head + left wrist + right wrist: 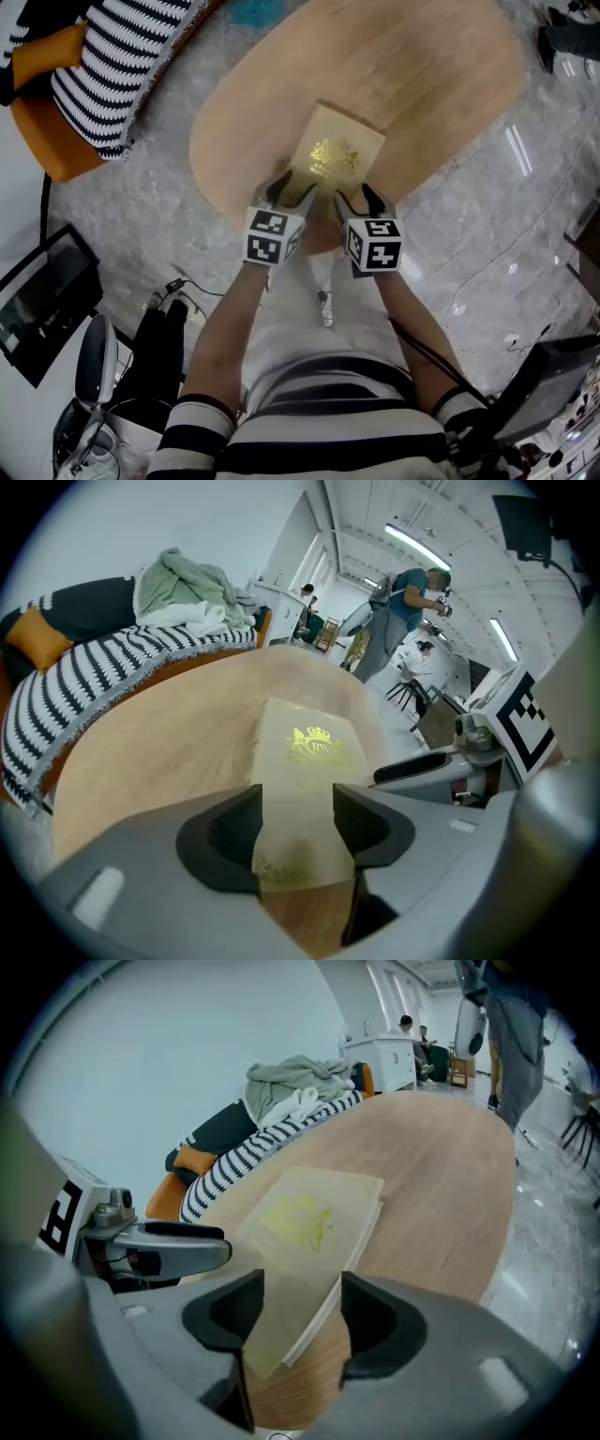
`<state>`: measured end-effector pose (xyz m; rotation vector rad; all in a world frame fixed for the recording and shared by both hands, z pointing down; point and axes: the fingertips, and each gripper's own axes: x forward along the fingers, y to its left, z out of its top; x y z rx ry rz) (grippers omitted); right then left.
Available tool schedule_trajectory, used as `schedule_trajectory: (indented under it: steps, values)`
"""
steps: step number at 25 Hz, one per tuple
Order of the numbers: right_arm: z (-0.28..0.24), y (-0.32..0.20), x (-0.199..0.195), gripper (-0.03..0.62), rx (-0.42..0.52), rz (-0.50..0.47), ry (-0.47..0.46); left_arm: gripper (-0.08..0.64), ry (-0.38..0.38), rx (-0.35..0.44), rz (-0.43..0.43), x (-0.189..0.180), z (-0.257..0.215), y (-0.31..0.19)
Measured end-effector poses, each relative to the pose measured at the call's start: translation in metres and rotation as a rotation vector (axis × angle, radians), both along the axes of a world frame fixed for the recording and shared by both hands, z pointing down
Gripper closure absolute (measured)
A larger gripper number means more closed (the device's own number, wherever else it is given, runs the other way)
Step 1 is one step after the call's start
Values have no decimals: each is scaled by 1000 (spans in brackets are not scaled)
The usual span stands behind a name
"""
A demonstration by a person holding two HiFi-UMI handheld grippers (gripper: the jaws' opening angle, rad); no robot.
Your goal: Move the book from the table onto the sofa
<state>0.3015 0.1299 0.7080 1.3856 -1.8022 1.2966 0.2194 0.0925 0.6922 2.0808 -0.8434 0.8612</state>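
Two hand-held grippers hang side by side over the near end of an oval wooden counter [422, 66], both tilted steeply down. The left hand-held gripper [289, 190] has its jaws apart at a middling width. In the left gripper view the near left corner of the book [339, 150] shows in the gap between them, and neither pad is seen to press on it. The right hand-held gripper [362, 201] stands open wide. The book's near right corner sits between its jaws, with bare wood showing between the page edge and the right jaw. The book is pale with a gold crest on its cover, and it lies flat and closed on the counter's near part. The orange sofa [45, 141] stands at the far left, well apart from the book, under a black-and-white striped throw [117, 61]. A heap of green cloth [183, 583] lies on the sofa.
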Motion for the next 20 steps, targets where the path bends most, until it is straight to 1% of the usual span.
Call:
schedule_trajectory:
  steps: [2, 4, 7, 10, 13, 14, 15, 17, 18, 20]
  values:
    - [4, -1, -1, 336, -9, 27, -17, 302, -4, 6, -15, -5, 3, -6]
    - [8, -1, -4, 323, -21, 48, -41, 252, 2, 6, -23, -8, 7, -11]
    - [14, -2, -8, 302, -44, 53, -65, 157, 33, -23, -17, -5, 15, -14]
    - [20, -3, -10, 288, -54, 66, -72, 98, 53, -57, -2, 1, 25, -13]
    - [25, -4, -9, 284, -63, 86, -89, 82, 74, -83, -26, 4, 31, -16]
    - [25, -5, -8, 276, -64, 87, -96, 65, 86, -96, -39, 5, 31, -17]
    - [25, -5, -8, 268, -63, 88, -103, 49, 100, -112, -48, 7, 31, -18]
    - [24, -4, -7, 264, -67, 91, -124, 41, 125, -149, -53, 11, 32, -17]
    - [25, -4, -8, 264, -75, 95, -140, 41, 127, -165, -53, 12, 32, -17]
    - [25, -4, -9, 265, -94, 99, -175, 45, 105, -179, -41, 13, 35, -17]
